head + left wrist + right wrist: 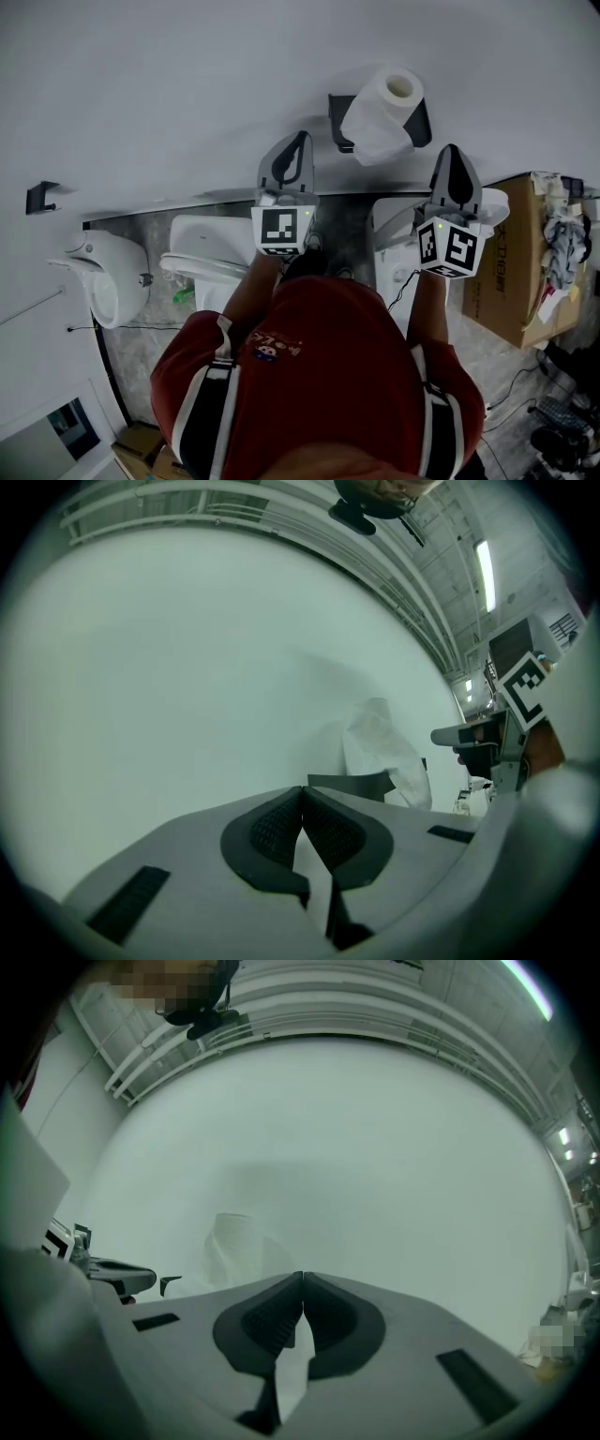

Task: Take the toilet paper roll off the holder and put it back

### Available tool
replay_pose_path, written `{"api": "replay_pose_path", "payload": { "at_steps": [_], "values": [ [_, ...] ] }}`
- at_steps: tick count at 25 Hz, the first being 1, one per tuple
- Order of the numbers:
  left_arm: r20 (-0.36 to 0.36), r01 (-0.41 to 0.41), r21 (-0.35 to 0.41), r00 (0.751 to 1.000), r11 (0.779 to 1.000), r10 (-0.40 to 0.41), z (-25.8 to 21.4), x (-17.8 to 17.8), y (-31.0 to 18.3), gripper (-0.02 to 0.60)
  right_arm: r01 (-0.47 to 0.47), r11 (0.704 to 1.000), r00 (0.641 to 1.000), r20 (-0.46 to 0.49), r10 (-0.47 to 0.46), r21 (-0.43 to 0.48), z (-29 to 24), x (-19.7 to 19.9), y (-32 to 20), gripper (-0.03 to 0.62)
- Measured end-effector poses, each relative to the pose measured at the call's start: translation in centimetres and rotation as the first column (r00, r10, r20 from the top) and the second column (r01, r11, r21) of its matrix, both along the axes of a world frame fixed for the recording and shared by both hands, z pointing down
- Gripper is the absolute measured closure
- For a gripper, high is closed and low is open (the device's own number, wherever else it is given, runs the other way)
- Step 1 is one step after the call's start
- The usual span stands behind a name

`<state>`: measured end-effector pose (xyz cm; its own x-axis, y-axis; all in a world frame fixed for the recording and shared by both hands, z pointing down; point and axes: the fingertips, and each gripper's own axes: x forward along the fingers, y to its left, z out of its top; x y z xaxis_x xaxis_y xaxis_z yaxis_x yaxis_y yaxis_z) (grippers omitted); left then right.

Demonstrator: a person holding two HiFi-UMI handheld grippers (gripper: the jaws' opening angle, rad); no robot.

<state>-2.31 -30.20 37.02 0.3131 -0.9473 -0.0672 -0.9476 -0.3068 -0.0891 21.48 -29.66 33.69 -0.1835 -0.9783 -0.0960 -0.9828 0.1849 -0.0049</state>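
While roll [396, 94] sits on holder [338, 120], sheet [377, 142] hanging

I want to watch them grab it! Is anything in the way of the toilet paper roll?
Nothing visible. The toilet paper roll hangs on its holder on the wall, with only open air between it and the left gripper and right gripper, both shut.

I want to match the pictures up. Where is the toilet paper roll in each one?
Head view: the toilet paper roll is near the top, right of the middle, on its black holder.
Left gripper view: right of the middle, just above the jaws.
Right gripper view: left of the middle, faint, above the jaws.
Shared landmark: the white wall behind the roll in all three.
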Motion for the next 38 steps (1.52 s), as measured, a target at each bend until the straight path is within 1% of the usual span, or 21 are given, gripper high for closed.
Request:
{"api": "replay_pose_path", "payload": {
  "at_steps": [2, 4, 7, 10, 17, 20, 23, 26, 30, 36, 37, 38],
  "values": [
    [0.000, -0.005, -0.001, 1.000, 1.000, 0.005, 0.2, -0.1, -0.2, 0.563, 0.013, 0.999, 1.000, 0.011, -0.014, 0.031, -1.3, -0.2, 0.3, 0.583],
    [-0.004, -0.009, -0.004, 1.000, 1.000, 0.009, 0.3, -0.1, -0.5, 0.563, 0.041, 0.996, 0.999, 0.020, -0.042, 0.080, -3.1, -0.6, 0.5, 0.582],
    [-0.022, -0.011, -0.011, 1.000, 1.000, 0.011, 0.4, -0.3, -0.9, 0.563, 0.089, 0.990, 0.995, 0.028, -0.092, 0.111, -5.1, -1.6, 0.5, 0.543],
    [-0.037, -0.019, -0.017, 0.999, 1.000, 0.018, 0.4, -0.3, -1.2, 0.563, 0.161, 0.982, 0.986, 0.030, -0.165, 0.097, -6.2, -3.3, 0.0, 0.487],
    [-0.031, -0.013, -0.013, 0.999, 1.000, 0.012, 0.8, -1.0, -2.1, 0.563, 0.281, 0.959, 0.960, -0.033, -0.280, 0.031, -6.1, -7.3, -1.8, 0.323],
    [-0.034, -0.011, -0.021, 0.999, 1.000, 0.010, 1.3, -1.3, -2.4, 0.563, 0.303, 0.953, 0.952, -0.052, -0.303, 0.001, -6.0, -8.6, -2.5, 0.256],
    [-0.039, -0.012, -0.029, 0.999, 1.000, 0.011, 1.7, -1.6, -2.5, 0.563, 0.303, 0.952, 0.949, -0.077, -0.305, -0.033, -5.7, -9.4, -3.2, 0.209],
    [-0.039, -0.014, -0.037, 0.999, 0.999, 0.012, 2.1, -1.8, -2.7, 0.563, 0.304, 0.950, 0.946, -0.098, -0.309, -0.067, -5.3, -10.1, -3.9, 0.187],
    [-0.041, -0.005, -0.050, 0.999, 0.999, 0.003, 2.6, -2.5, -3.0, 0.563, 0.299, 0.947, 0.940, -0.135, -0.313, -0.116, -4.7, -11.0, -4.8, 0.177],
    [-0.048, 0.002, -0.054, 0.999, 0.999, -0.004, 3.0, -3.3, -3.4, 0.563, 0.280, 0.944, 0.936, -0.170, -0.310, -0.175, -3.4, -11.8, -5.8, 0.177],
    [-0.048, 0.002, -0.055, 0.999, 0.999, -0.005, 3.0, -3.5, -3.5, 0.563, 0.278, 0.944, 0.935, -0.174, -0.309, -0.180, -3.3, -11.9, -5.9, 0.184],
    [-0.048, 0.003, -0.056, 0.999, 0.998, -0.005, 3.1, -3.5, -3.5, 0.563, 0.273, 0.945, 0.936, -0.176, -0.304, -0.181, -3.2, -12.0, -6.0, 0.205]
  ]
}}
